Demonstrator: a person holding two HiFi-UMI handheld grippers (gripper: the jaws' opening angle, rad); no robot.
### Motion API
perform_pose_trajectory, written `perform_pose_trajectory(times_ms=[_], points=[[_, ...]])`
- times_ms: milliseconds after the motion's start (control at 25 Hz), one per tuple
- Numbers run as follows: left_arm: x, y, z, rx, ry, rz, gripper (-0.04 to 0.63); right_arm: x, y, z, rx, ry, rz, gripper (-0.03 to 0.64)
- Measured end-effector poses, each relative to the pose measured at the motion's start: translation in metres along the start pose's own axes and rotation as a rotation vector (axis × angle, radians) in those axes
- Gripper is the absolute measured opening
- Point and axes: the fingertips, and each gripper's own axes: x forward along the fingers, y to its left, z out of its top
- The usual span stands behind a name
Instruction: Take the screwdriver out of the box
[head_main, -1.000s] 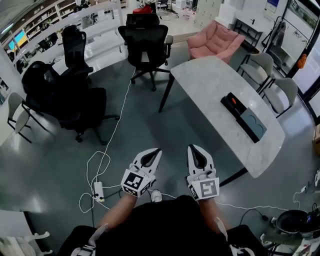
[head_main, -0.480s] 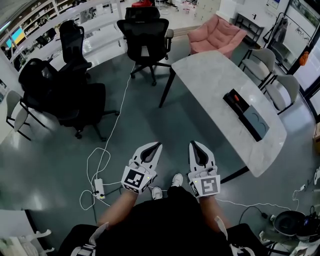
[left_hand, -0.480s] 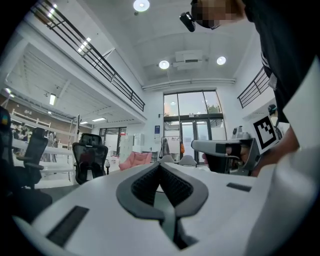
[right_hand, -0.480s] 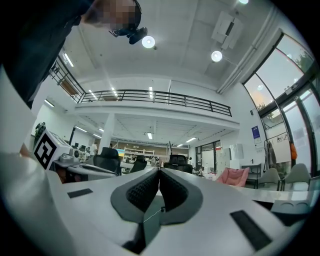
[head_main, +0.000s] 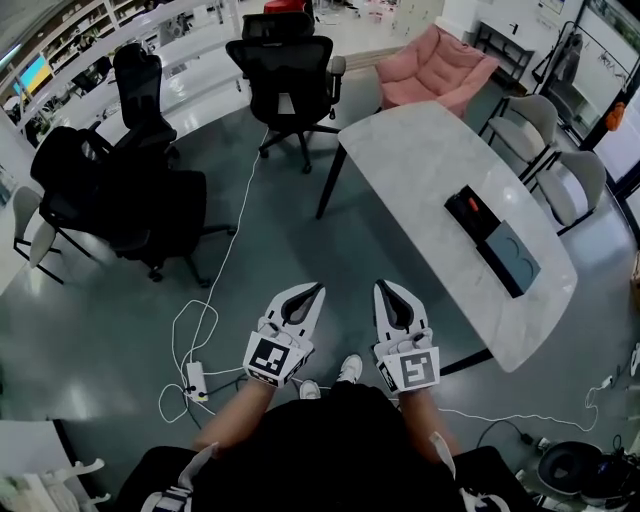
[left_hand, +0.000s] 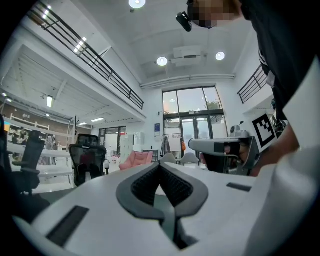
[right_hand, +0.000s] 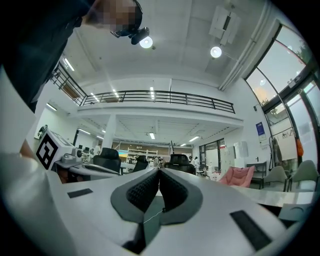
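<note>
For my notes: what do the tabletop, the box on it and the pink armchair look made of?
Tabletop: marble or a marble-look slab, white with faint grey veining.
Box: matte black shell, perhaps plastic or card; too small to tell.
Armchair: soft pink fabric over plump cushions.

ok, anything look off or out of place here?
Nothing spilled or broken. The box lies open on the table, with the screwdriver inside. Only oddity: a loose white cable loops across the floor to a power strip near the person's shoes.
</note>
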Motion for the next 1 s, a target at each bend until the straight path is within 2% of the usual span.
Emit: perform_pose_trajectory(times_ms=[240, 640, 1000], points=[[0.042, -0.002, 0.001, 0.010, 0.015, 0.013, 0.005, 0.008, -0.048, -0.010, 0.036, -0.008, 0.001, 0.023], [0.082, -0.008, -0.002, 0.021, 0.043, 0.034, 0.005, 0.013, -0.093, -0.024, 0.055, 0.007, 0.033, 0.023], [0.128, 0.017, -0.006, 0.008, 0.036, -0.012, 0.005, 0.051, -0.117, -0.039, 0.031, 0.043, 0.026, 0.023]])
